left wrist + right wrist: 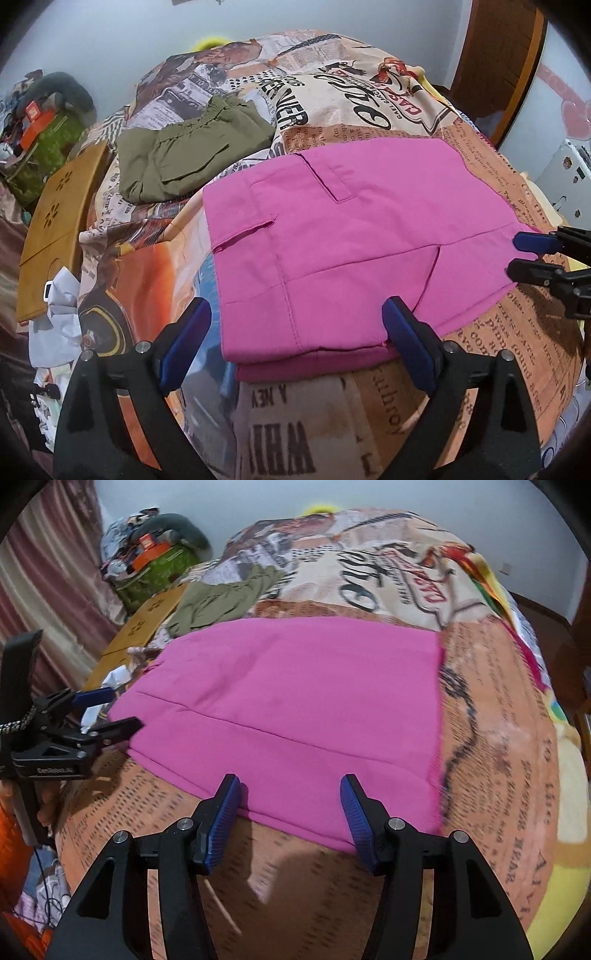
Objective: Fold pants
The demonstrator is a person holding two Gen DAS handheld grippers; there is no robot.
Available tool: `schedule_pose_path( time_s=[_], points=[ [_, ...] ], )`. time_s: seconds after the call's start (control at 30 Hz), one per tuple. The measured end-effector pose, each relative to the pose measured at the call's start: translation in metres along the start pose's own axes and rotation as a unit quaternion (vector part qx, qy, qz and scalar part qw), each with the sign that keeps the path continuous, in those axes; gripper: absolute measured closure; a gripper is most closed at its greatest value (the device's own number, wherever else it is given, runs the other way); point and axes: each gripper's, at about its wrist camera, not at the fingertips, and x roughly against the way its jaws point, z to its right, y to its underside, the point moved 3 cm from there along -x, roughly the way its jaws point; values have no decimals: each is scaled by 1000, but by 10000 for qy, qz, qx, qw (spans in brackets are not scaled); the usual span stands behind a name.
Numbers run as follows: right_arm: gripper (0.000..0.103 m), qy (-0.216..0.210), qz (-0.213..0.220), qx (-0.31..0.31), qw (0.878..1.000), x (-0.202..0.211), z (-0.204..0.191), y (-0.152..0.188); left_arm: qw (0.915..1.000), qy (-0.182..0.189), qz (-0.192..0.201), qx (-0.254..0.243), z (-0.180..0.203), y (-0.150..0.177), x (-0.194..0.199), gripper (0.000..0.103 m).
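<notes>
Two grippers at the edges of pink pants (332, 236), folded into a flat, layered rectangle on a bed under a newspaper-print bedspread (369, 88). Left gripper (295, 332) low at the near edge of the fold, blue-padded fingers (404, 343) spread wide, one off the cloth over the bedspread, the other against the folded edge; nothing clamped between them. Right gripper (524, 254) seen from the left wrist view at the far right corner of the pink cloth, jaws parted by a narrow gap, tips at the cloth's edge; whether touching, cannot tell. From the right wrist view, right gripper (290, 797) over the near hem of the pants (288, 701), jaws apart and gripping nothing, both pads just at or above the pink edge, picture somewhat blurred. Left gripper (110, 710) in that view at the left corner of the pants, jaws open. Seams and a pocket flap visible on the top layer, a darker pink layer showing beneath at the near edge. Further back on the bedspread, well apart from the pink pants, an olive-green garment (192, 151) lying folded. Beside the bed, a tan wooden board (55, 229) with cut-out shapes, a white crumpled bag (59, 317), and a cluttered heap (40, 122) against the wall.
</notes>
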Motion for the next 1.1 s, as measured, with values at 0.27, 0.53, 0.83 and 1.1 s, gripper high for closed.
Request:
schedule_pose_path(
  time_s=[0.27, 0.53, 0.83, 1.1],
  points=[
    [51, 60, 1, -264, 9996, 10, 21, 11, 10000, 23, -8, 33, 0, 6, 1, 8],
    [51, 51, 40, -457, 9989, 17, 25, 7, 9995, -78, -81, 310, -11, -2, 8, 8],
    [51, 218, 451, -489, 9975, 33, 42, -19, 9952, -581, 336, 715, -57, -40, 25, 8],
    [51, 411, 653, -523, 9956, 31, 64, -49, 9933, -708, 343, 844, -79, -71, 6, 8]
  ],
)
